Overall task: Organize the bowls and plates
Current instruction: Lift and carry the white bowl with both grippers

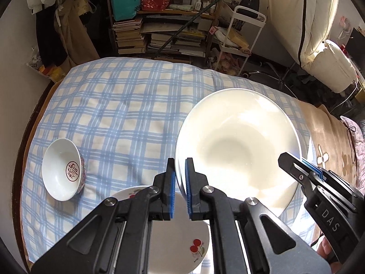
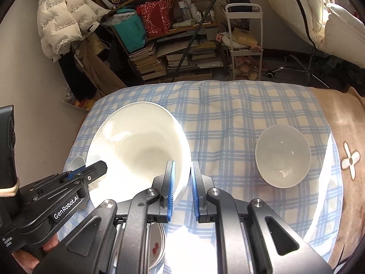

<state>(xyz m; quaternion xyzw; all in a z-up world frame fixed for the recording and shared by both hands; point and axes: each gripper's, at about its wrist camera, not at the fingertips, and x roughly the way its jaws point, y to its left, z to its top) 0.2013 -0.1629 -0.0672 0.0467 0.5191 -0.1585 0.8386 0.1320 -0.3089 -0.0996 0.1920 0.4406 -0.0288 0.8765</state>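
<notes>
From left to right, we see the small red-marked bowl point(image 1: 62, 170) loose on the checked cloth point(image 1: 118, 105), the cherry plate point(image 1: 182, 239) beneath, our left gripper point(image 1: 180, 189) and right gripper point(image 2: 182, 189) each pinching a rim of the large white plate point(image 1: 237, 146), apparently lifted, and the plain bowl point(image 2: 282, 156) unstacked, so sorting remains.

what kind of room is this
Probably a cluttered bedroom or living room at home: a bookshelf crammed with books, a puffy jacket hanging on the wall, folded bedding piled nearby.
</notes>
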